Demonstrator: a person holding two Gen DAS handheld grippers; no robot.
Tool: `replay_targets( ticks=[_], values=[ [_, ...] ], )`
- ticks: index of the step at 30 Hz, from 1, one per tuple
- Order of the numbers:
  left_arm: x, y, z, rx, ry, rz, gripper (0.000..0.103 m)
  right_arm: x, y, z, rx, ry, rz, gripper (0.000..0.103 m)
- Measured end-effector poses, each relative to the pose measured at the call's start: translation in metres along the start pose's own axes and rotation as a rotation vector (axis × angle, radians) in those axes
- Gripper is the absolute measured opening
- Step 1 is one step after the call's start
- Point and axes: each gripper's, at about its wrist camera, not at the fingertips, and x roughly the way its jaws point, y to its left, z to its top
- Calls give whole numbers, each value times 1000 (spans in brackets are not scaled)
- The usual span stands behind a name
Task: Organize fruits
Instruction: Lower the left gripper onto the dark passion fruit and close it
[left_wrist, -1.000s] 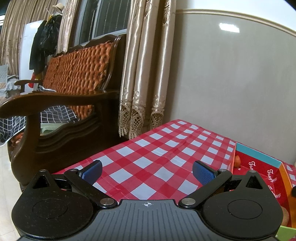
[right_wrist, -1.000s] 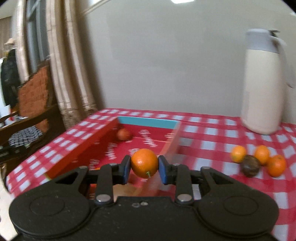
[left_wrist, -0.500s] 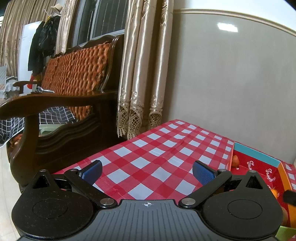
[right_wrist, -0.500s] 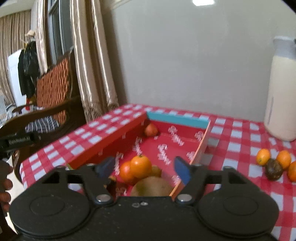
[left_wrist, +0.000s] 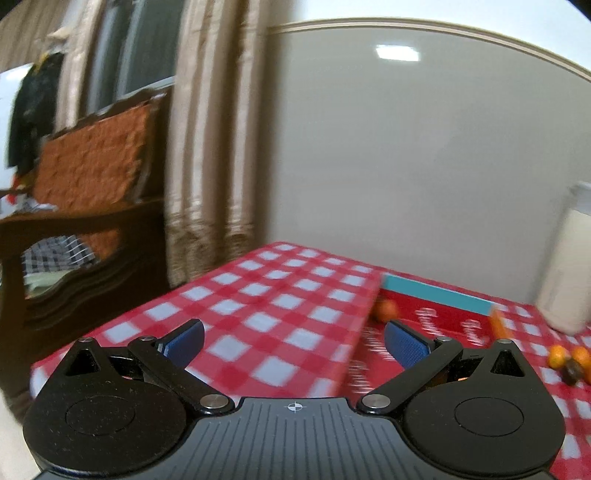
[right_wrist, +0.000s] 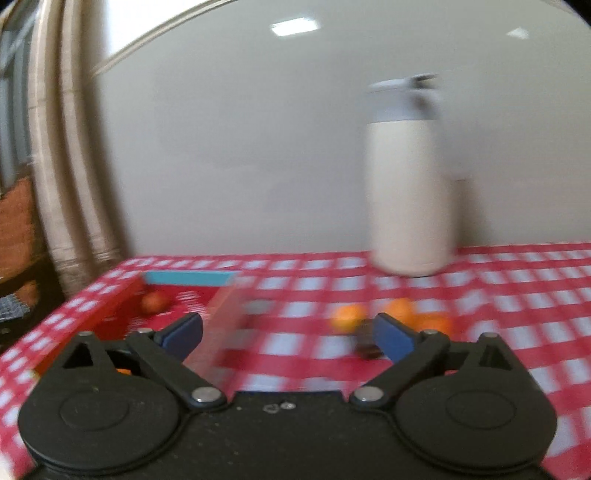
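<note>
A red box (left_wrist: 439, 325) with a teal far wall lies on the checked table; it also shows in the right wrist view (right_wrist: 184, 295). A small orange fruit (left_wrist: 386, 309) sits in its far corner (right_wrist: 153, 302). Loose oranges (right_wrist: 347, 317) and a dark fruit (right_wrist: 367, 349) lie on the cloth to the right of the box; they show in the left wrist view too (left_wrist: 557, 356). My left gripper (left_wrist: 293, 341) is open and empty over the table's left part. My right gripper (right_wrist: 286, 338) is open and empty, above the box's right wall. Both views are blurred.
A cream thermos jug (right_wrist: 410, 199) stands at the back right by the wall, also in the left wrist view (left_wrist: 569, 266). A wooden sofa (left_wrist: 81, 229) with an orange cushion and curtains (left_wrist: 207, 155) stand off the table's left edge.
My right gripper opened and dropped its orange into the box, then swung right toward the loose fruit. My left gripper turned right, bringing the box and jug into view.
</note>
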Motion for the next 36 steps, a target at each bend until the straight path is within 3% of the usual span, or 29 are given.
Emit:
replay_targets(
  ticks=[14, 20, 32, 36],
  values=[
    [-26, -154, -16, 250, -13, -339, 103, -33, -98, -5, 108, -18, -476, 103],
    [-21, -207, -27, 334, 12, -412, 103, -43, -126, -9, 172, 1, -509, 103],
    [5, -261, -42, 372, 77, -428, 102, -58, -151, -12, 239, -9, -472, 103],
    [17, -279, -45, 368, 122, -443, 89, -59, -156, -13, 254, -5, -475, 103]
  ],
)
